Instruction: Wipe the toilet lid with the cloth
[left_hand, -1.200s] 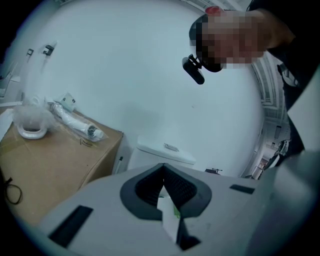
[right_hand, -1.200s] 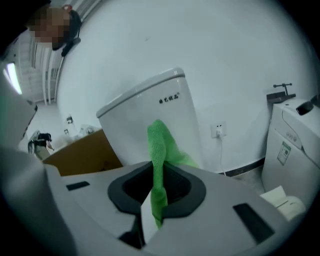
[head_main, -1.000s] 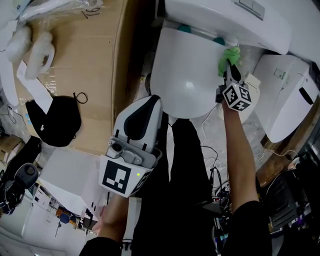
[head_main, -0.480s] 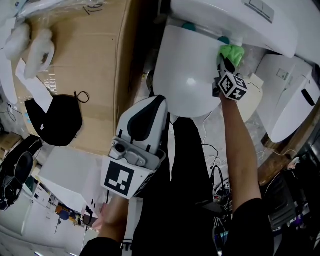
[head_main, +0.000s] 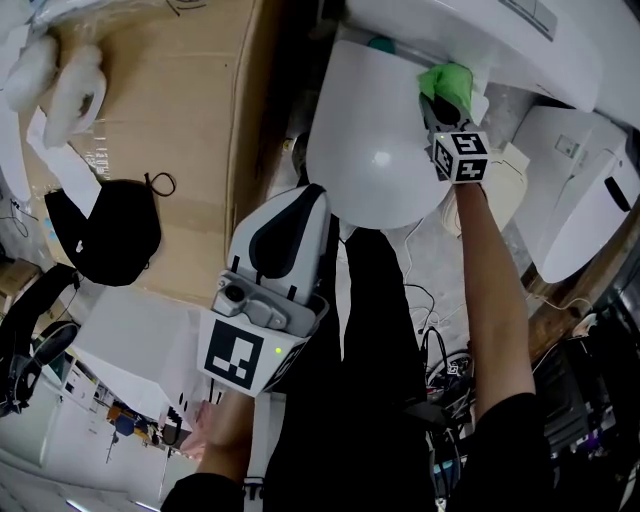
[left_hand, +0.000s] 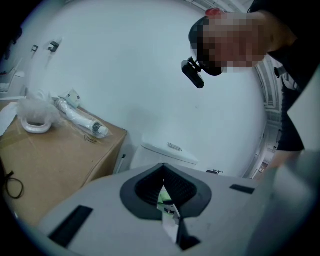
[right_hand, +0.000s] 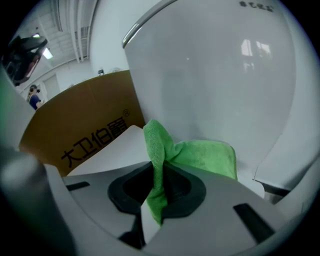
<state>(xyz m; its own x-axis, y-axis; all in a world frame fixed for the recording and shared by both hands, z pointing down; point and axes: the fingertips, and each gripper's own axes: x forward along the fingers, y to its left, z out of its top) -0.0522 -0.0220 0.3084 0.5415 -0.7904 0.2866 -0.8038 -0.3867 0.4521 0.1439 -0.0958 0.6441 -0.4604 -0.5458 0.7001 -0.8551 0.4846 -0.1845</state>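
Head view: right hand-held gripper (head_main: 437, 100) pinches one green cloth (head_main: 450, 82) on one toilet lid (head_main: 375, 150) (left hand-held gripper (head_main: 303, 202) closed).

1. Two tongs are counted: left tongs (head_main: 292, 222) and right tongs (head_main: 438, 112).
2. One green cloth (right_hand: 202, 156) is counted.
3. One toilet lid (head_main: 370, 135) is counted.
4. One cardboard box (head_main: 175, 110) and one black bag (head_main: 105, 238) are seen.

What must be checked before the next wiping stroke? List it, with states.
1. Cloth clamped in the right gripper jaws: ok.
2. Cloth at the rear edge of the toilet lid: ok.
3. Cloth pressed flat on the lid: cannot tell.
4. Lid closed, nothing lying on its front part: ok.
5. Left gripper shut, empty, away from the cloth: ok.
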